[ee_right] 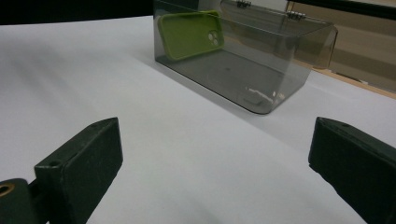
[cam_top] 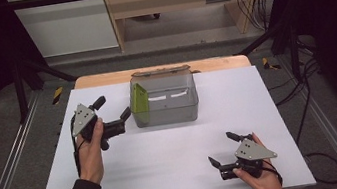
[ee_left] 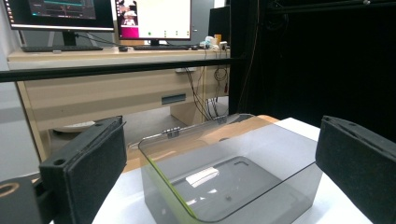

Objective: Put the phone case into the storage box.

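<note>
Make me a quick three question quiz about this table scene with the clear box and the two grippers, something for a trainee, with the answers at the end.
1. True or false: the left gripper is shut on the green phone case.
2. Where does the green phone case stand? A) flat on the white table B) upright inside the clear box, against its wall nearest the left gripper C) in the right gripper
3. Fill in: both grippers have their jaws ____.

Key: 1. False, it is open beside the box. 2. B. 3. open, holding nothing.
</note>
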Tool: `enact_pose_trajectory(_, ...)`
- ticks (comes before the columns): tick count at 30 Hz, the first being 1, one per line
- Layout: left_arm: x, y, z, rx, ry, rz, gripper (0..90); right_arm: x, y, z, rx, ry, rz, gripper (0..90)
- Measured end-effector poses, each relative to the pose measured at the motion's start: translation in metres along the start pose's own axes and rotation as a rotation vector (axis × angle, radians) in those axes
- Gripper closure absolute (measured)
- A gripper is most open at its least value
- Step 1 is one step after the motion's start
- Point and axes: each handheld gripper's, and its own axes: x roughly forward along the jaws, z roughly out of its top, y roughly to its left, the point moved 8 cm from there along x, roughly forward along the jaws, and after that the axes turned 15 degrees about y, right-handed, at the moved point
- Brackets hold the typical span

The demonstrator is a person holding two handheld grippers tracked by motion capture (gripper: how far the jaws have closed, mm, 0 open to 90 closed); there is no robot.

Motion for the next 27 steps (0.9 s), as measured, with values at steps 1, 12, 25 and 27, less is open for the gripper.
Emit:
enact_pose_trajectory(1,-0.001,0.001,-0.001,0.000,0.002,0.003,1.7,0.000,0.000,0.000,0.000,0.001,-0.001,3.1)
enact_pose_trajectory(12,-0.015,0.012,-0.008,0.000,-0.011,0.035,1.7,0.001,0.000,0.000,-0.002,0.003,-0.001,3.1)
enact_pose_trajectory(25,-0.031,0.015,-0.022,-0.028,-0.018,0.036,1.7,0.001,0.001,0.000,-0.007,0.003,-0.002,3.1)
enact_pose_trajectory(27,-0.033,0.014,-0.024,-0.028,-0.020,0.034,1.7,0.001,0.001,-0.001,-0.006,0.006,0.000,3.1)
